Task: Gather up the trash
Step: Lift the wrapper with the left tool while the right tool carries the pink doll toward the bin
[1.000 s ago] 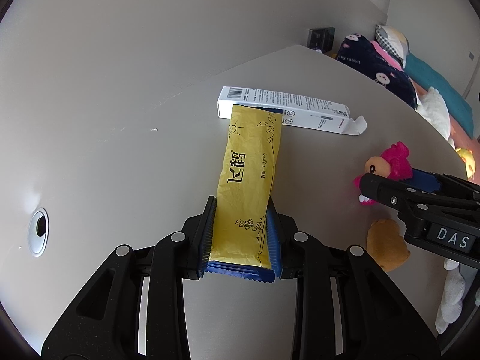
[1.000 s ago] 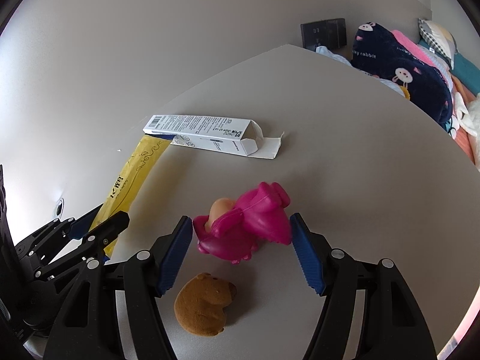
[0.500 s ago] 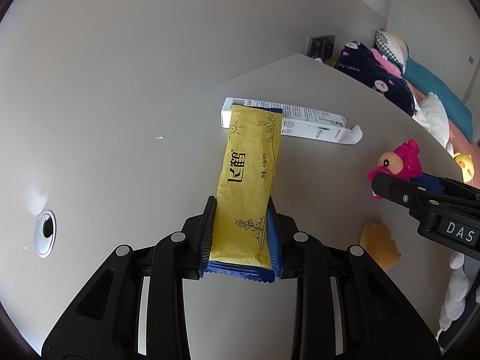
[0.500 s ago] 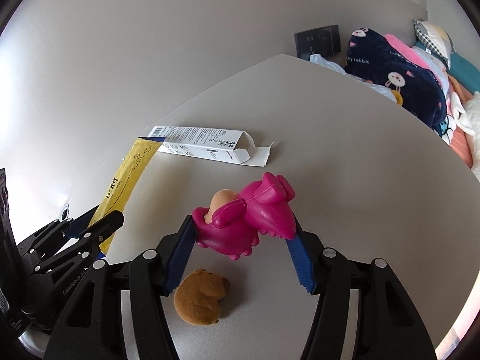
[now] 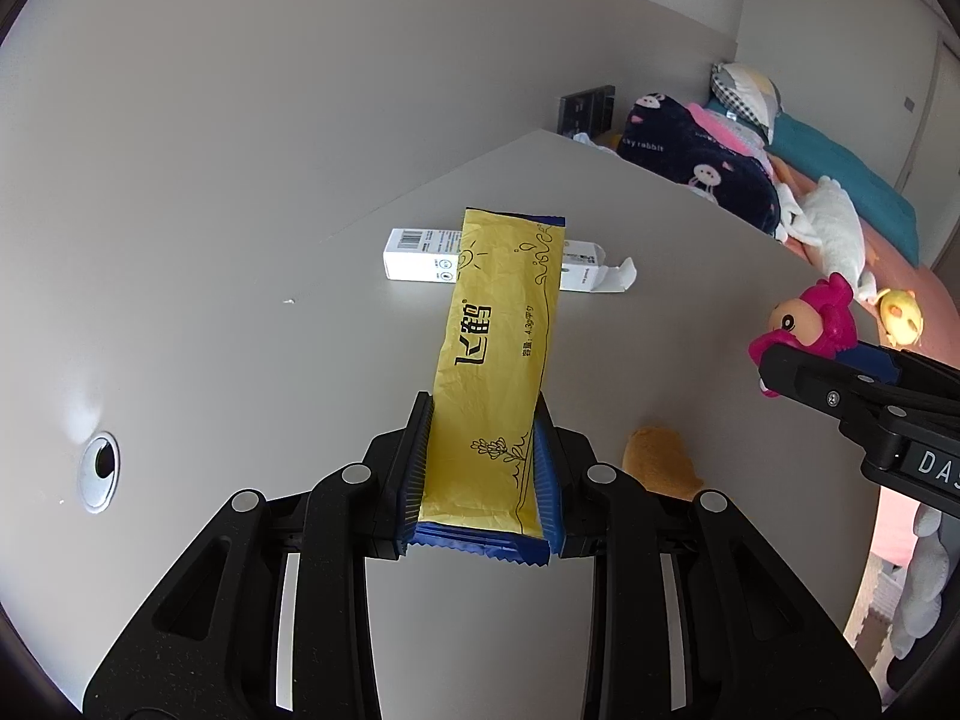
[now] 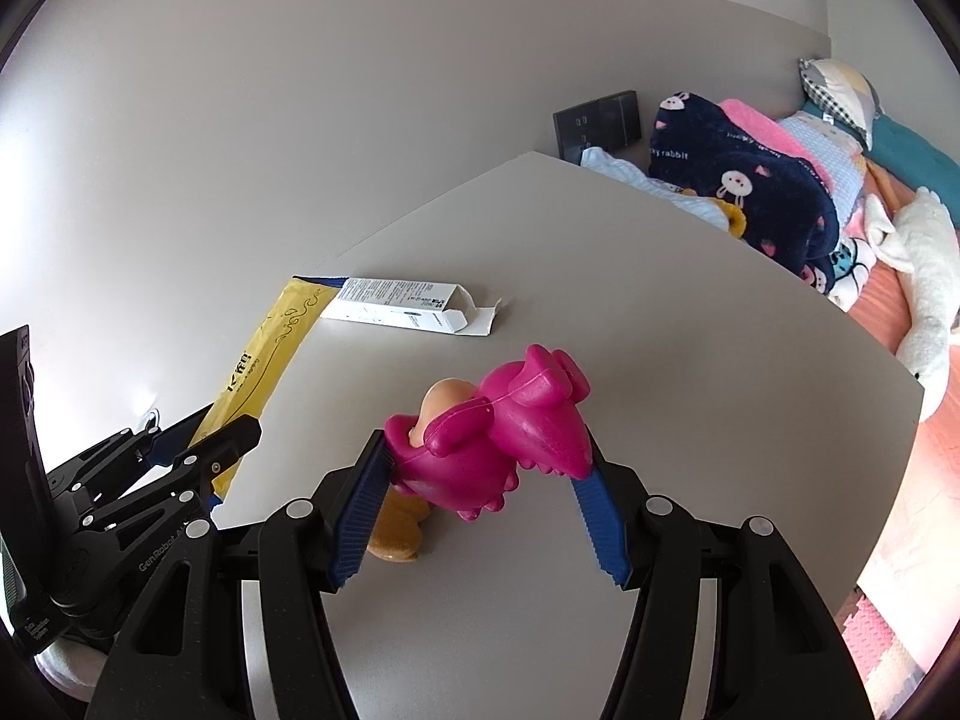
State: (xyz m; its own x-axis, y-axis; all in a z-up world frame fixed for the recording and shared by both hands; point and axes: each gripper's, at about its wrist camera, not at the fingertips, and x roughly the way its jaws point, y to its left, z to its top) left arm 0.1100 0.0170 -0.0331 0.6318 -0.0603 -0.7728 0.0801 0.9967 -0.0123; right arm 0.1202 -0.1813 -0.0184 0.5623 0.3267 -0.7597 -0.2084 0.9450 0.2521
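Both hand-held grippers [image 5: 480, 468] [image 6: 480, 480] hold items above the table's [image 6: 750, 420] bare middle.

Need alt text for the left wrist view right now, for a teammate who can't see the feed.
The left gripper is shut on a long yellow wrapper held above a grey table. Behind it lies an open white carton; at right, the right gripper holds a pink toy above a brown toy.

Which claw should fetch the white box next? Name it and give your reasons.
Neither is free: the left claw is shut on the yellow packet, the right claw on the pink toy. Once emptied, probably the left: the white box lies straight ahead of it, beyond the packet's far end.
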